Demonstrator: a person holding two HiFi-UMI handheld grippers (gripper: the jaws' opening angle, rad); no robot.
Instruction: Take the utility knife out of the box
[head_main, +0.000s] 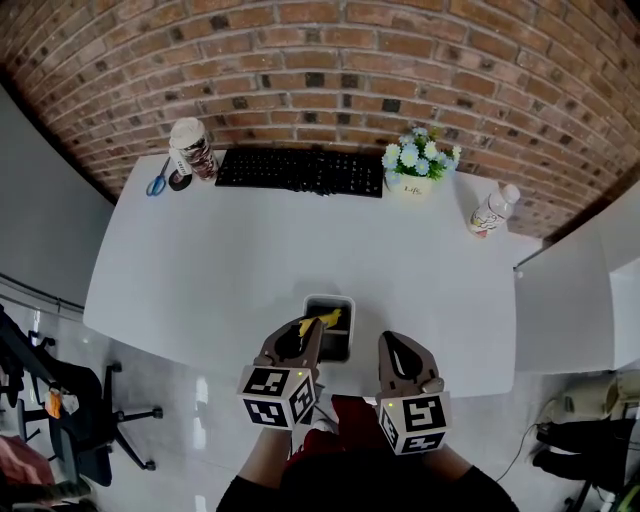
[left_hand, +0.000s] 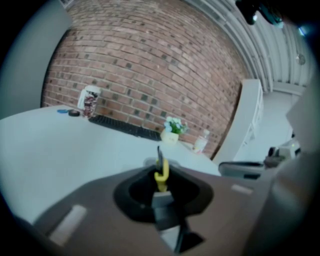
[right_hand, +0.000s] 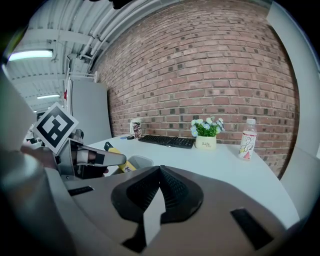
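Left gripper (head_main: 308, 332) is clamping its narrow jaws on the knife (left_hand: 161, 176), apparently over the box (head_main: 351, 330); right gripper (right_hand: 160, 169) is hovering closed, empty.

a red brick wall (head_main: 400, 50) closes the far side of the room. before it stands a wide white table (head_main: 250, 250). the floor (head_main: 200, 400) is pale and shiny. a black office chair (head_main: 95, 430) stands at near left, a white cabinet (head_main: 575, 300) at right. a long lamp (right_hand: 30, 54) shines on the ceiling.

Head view looks steeply down; both gripper views face the keyboard (head_main: 300, 172).
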